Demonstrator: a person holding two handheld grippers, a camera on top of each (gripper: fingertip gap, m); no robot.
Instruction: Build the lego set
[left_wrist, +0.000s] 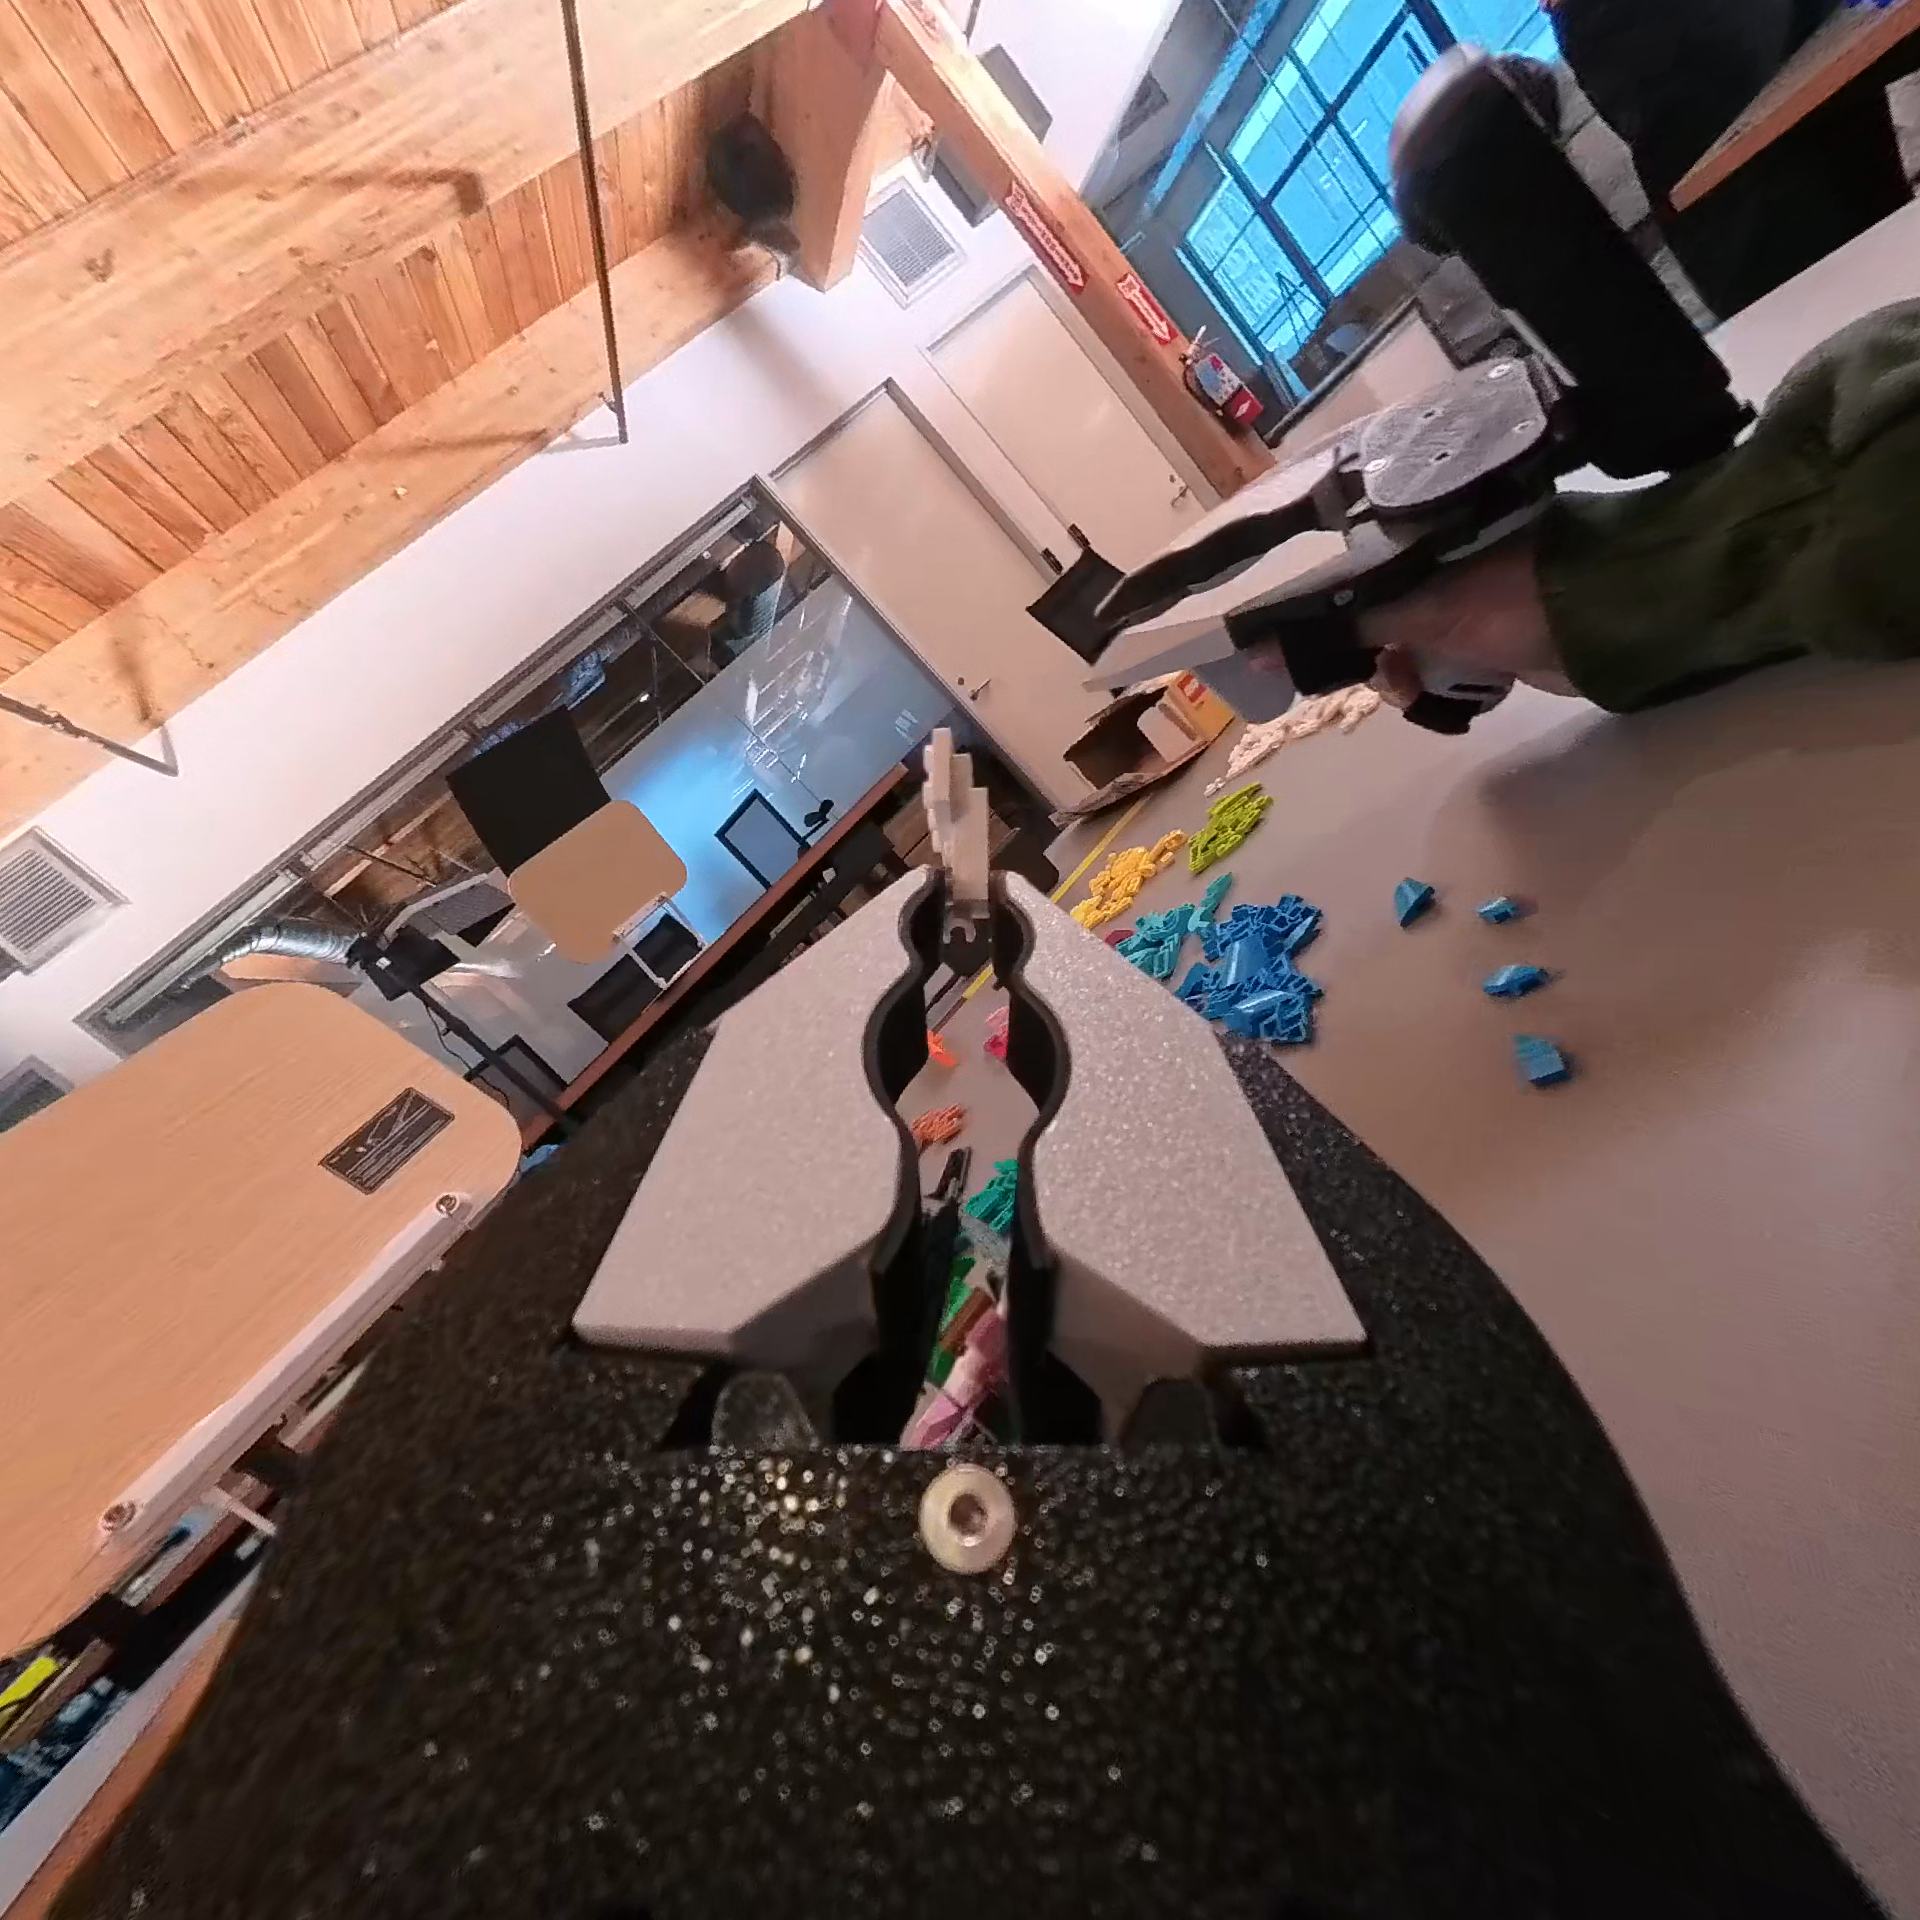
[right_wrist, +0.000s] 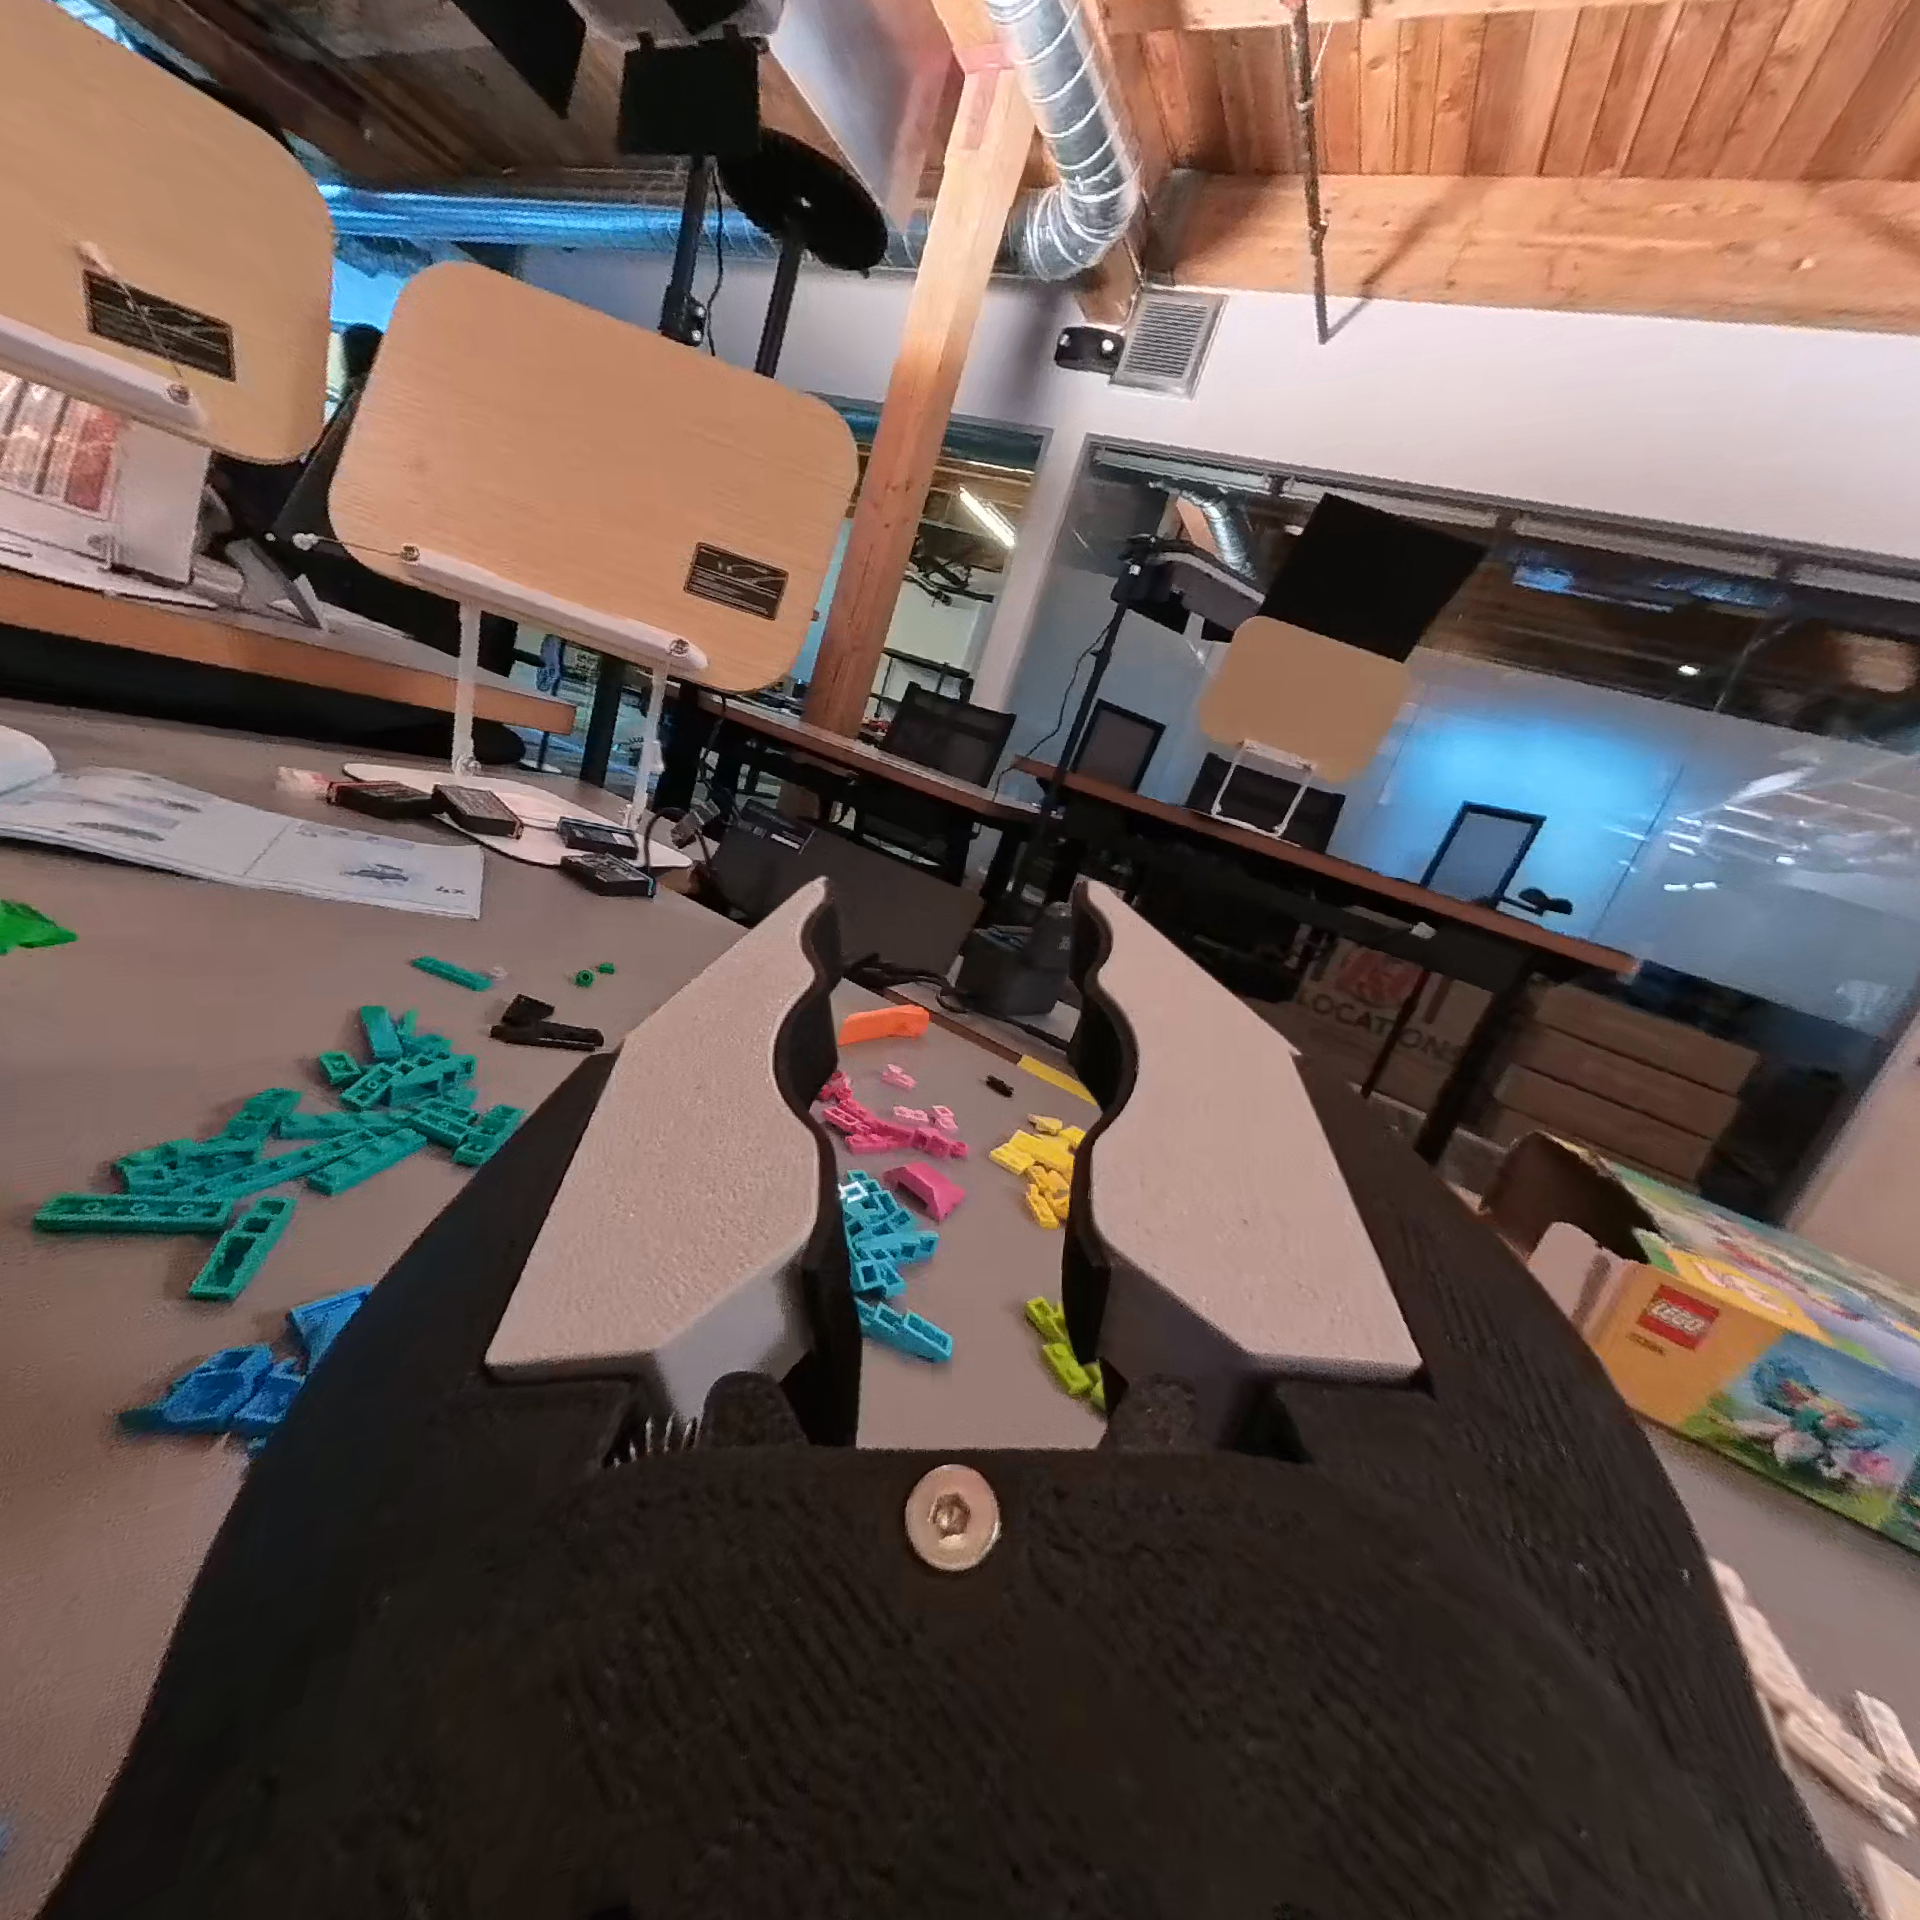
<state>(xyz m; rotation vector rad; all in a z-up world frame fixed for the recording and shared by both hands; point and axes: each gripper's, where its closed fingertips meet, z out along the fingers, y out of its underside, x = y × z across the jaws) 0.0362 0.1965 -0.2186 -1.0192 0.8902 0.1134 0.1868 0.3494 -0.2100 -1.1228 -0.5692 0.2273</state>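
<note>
Left tongs (left_wrist: 966, 914) are pinching a white piece (left_wrist: 956, 821) by its base (light, stiff, likely pivoting if nudged); right tongs (right_wrist: 951, 935) are gaping, empty.

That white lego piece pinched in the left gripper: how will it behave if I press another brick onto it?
The white lego piece is held only at its bottom end by the left gripper, most of it sticking out past the tips, so it will probably pivot under a push. It looks like stiff plastic, unlikely to bend. Being small and thin, it is likely light.
</note>
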